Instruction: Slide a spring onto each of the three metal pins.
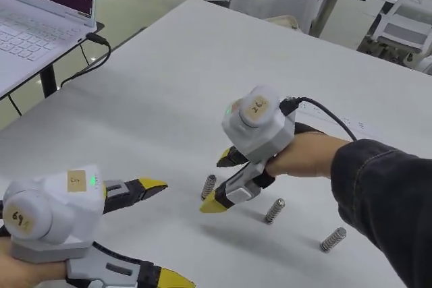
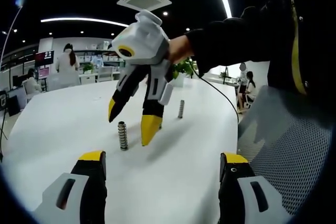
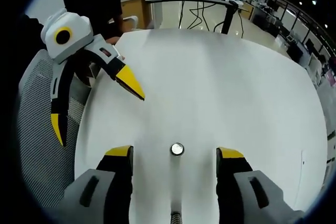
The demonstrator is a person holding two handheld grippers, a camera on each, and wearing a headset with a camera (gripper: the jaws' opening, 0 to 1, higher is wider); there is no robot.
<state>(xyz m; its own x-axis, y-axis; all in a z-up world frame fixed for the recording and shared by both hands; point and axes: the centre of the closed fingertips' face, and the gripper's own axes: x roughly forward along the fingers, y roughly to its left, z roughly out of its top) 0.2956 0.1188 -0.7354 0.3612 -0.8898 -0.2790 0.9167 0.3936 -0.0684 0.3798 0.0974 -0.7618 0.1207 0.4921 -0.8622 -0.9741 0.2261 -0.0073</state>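
The white table is seen spread right across the head view, and a laptop is parked on a side stand at eleven o'clock. Down at seven o'clock the left gripper is held low, its yellow-tipped jaws spread wide with nothing caught between them. At the centre the right gripper is gripped by a hand in a dark sleeve. Its jaws are pointed down toward seven o'clock and are parted too.

Three upright coils are lined up on the table, running off toward four o'clock. The first spring is framed between the right gripper's parted jaws. The second spring is found just beside that gripper at its four o'clock, and the third spring is set farther out on the same line. In the right gripper view a round metal top is caught dead centre, clear of both jaws.
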